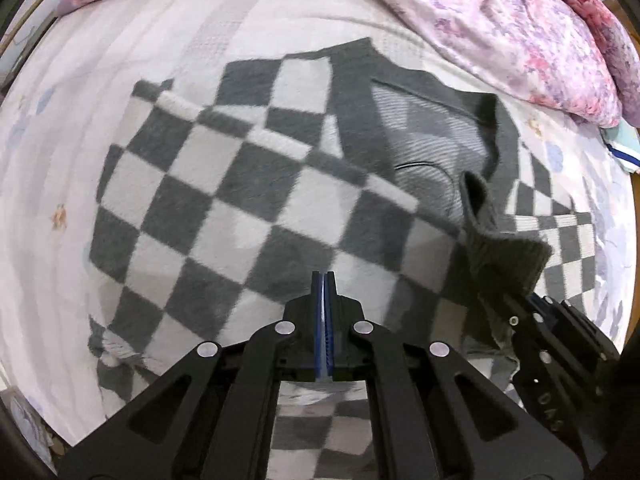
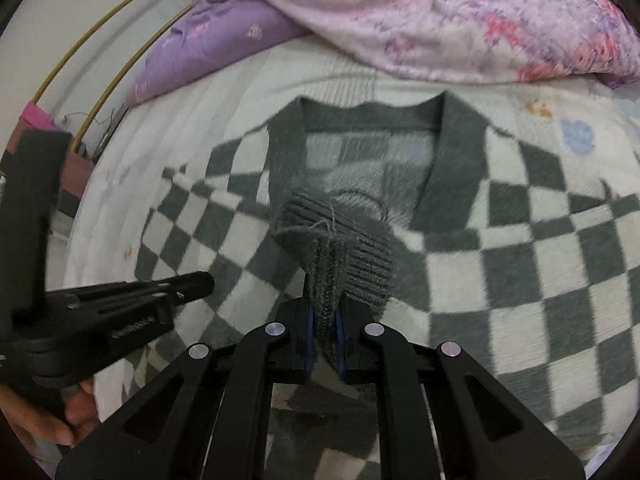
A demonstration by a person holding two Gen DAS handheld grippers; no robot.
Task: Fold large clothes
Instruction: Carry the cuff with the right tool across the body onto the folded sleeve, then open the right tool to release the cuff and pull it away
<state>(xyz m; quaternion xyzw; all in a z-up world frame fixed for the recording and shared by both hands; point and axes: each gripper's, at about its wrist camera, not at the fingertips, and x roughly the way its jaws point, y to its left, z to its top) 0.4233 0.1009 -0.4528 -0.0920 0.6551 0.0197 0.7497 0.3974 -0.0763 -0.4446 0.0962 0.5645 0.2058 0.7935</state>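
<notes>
A grey-and-white checkered cardigan lies spread on the bed, its dark V-neck collar toward the pillows. One sleeve is folded across its front. My left gripper hangs straight above the cardigan's body, shut with nothing between its blue pads. My right gripper is shut on the dark ribbed sleeve cuff, which bunches up above the fingers. In the left wrist view that cuff and the right gripper appear at the lower right. The left gripper shows at the left of the right wrist view.
A pink floral quilt is heaped along the back of the bed, with a purple pillow beside it. The pale bed sheet surrounds the cardigan. A hand holds the left gripper's handle. A bed edge and curved rods lie far left.
</notes>
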